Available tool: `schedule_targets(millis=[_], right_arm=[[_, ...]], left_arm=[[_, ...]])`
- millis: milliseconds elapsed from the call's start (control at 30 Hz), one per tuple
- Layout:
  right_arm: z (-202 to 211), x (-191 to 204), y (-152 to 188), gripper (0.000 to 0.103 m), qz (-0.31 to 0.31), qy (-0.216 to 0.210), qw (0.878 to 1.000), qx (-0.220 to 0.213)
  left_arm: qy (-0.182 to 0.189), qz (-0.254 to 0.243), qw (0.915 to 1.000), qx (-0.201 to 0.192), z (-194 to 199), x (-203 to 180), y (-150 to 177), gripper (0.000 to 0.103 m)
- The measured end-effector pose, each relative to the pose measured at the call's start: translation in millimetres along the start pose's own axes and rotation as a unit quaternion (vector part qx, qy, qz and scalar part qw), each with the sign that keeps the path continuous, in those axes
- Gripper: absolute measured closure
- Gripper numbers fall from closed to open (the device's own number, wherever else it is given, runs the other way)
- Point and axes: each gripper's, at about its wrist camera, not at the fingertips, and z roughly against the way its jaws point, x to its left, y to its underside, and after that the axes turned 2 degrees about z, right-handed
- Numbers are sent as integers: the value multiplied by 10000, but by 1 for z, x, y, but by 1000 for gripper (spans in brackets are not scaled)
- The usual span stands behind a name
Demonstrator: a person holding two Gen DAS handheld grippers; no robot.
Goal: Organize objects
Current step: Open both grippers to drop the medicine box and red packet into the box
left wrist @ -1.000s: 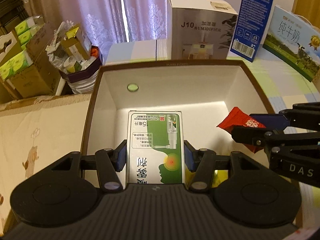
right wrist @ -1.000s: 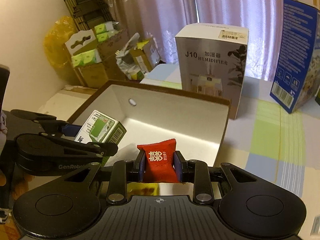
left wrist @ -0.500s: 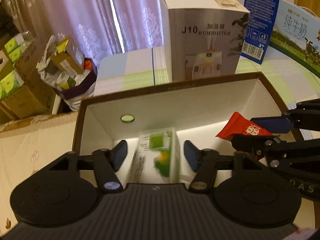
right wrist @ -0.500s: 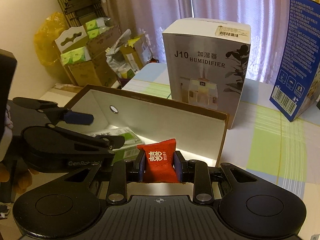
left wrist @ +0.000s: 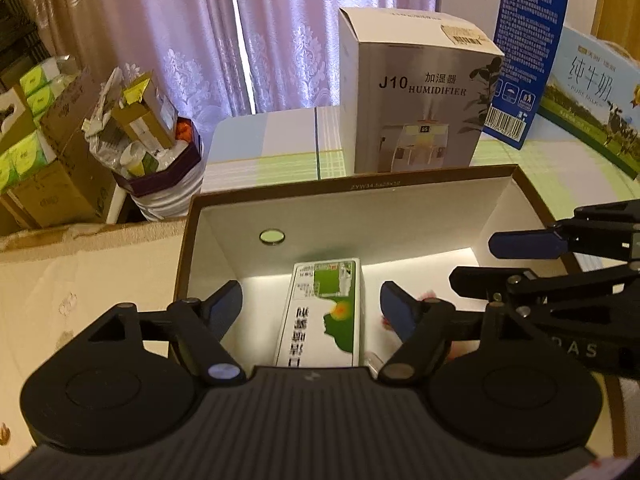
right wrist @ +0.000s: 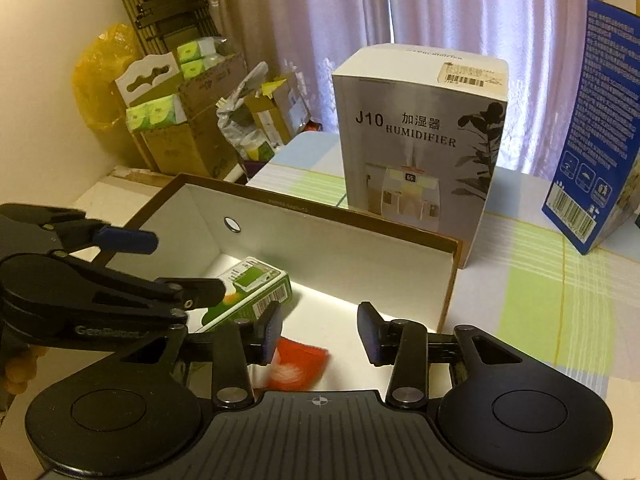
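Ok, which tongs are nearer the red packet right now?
Right. The right tongs hang open directly above the red packet; the left tongs are open over the green medicine box beside it.

Humidifier box [left wrist: 420,96] at twelve o'clock on the bench [right wrist: 532,292]; blue box [left wrist: 524,52] at two; cartons [right wrist: 180,120] at ten.

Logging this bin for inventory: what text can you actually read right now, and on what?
"J10 加湿器 HUMIDIFIER": white humidifier box.
"纯牛奶 PURE MILK": milk carton.
"DAS": right tool.
"GenRobot", partly blurred: left tool.
Brown storage box rim code: too small.
Green-white medicine box, red packet, blue box: print blurred.
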Motion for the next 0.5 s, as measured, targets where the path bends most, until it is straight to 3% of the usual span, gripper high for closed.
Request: schedule_targets(millis=[500], right_arm=[[60, 13, 23, 59, -356, -378, 9982, -316]], left_arm=[[28, 568, 9981, 216, 61, 4, 39, 17]])
